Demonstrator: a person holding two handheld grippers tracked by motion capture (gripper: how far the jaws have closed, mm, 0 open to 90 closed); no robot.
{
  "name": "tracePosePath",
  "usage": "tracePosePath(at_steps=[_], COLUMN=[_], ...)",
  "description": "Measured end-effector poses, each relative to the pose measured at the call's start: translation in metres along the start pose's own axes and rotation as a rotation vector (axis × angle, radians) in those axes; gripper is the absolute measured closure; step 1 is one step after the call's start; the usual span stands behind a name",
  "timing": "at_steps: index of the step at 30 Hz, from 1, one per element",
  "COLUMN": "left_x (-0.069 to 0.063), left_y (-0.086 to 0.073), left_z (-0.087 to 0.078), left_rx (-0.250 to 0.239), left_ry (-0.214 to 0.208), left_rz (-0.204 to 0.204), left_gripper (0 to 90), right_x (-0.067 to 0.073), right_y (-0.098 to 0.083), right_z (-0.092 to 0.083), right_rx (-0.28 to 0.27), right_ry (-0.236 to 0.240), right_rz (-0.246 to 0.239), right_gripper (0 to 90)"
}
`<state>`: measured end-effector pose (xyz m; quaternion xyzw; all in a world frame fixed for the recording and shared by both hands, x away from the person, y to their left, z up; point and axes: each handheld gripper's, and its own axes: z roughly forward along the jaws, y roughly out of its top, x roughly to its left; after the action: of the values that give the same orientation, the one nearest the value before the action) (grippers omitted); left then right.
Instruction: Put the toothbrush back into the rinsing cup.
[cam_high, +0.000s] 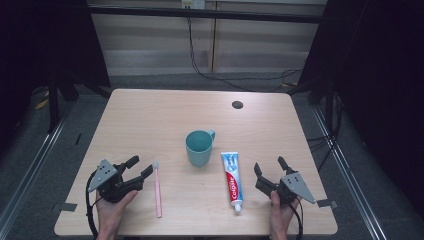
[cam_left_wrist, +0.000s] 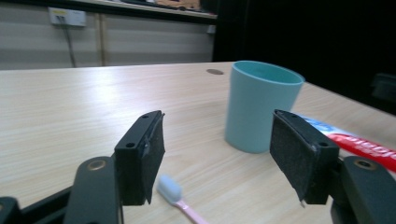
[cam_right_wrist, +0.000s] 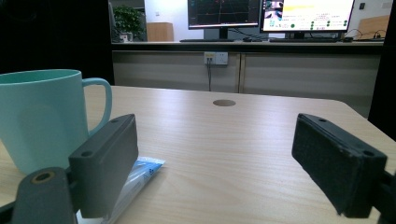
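At the near edge of the pale wood-grain table (cam_high: 150, 115), the left gripper (cam_high: 140, 167) has its jaws spread with nothing between them, the pink toothbrush with a white head (cam_high: 157, 187) lying just beside it. The right gripper (cam_high: 270, 167) is spread wide and empty too, just beside the red, white and blue toothpaste tube (cam_high: 232, 181). Between and beyond them stands the teal plastic mug (cam_high: 199, 147), upright. Farther off sit a dark round cable hole (cam_high: 237, 104), then grey carpet, black cables and pale wall panels.
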<state>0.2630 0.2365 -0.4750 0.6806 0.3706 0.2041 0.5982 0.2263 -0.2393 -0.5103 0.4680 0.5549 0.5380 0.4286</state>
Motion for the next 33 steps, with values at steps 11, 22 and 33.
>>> tracePosePath(at_steps=[11, 22, 33], left_x=[0.000, 0.006, 0.008], left_y=[0.016, 0.028, 0.057], left_z=[0.001, 0.010, 0.021], left_rx=[0.179, 0.408, 0.587], left_ry=[0.012, 0.050, 0.024], left_rz=[-0.047, -0.078, -0.125], left_gripper=[38.5, 41.2, 47.4], right_x=[0.000, 0.001, 0.000], right_y=[0.000, 0.000, 0.000], right_z=[0.001, 0.000, -0.001], right_rx=[0.005, 0.002, -0.010], right_ry=[-0.009, 0.000, 0.015], right_rz=[0.001, -0.012, -0.006], right_gripper=[13.7, 16.4, 16.2])
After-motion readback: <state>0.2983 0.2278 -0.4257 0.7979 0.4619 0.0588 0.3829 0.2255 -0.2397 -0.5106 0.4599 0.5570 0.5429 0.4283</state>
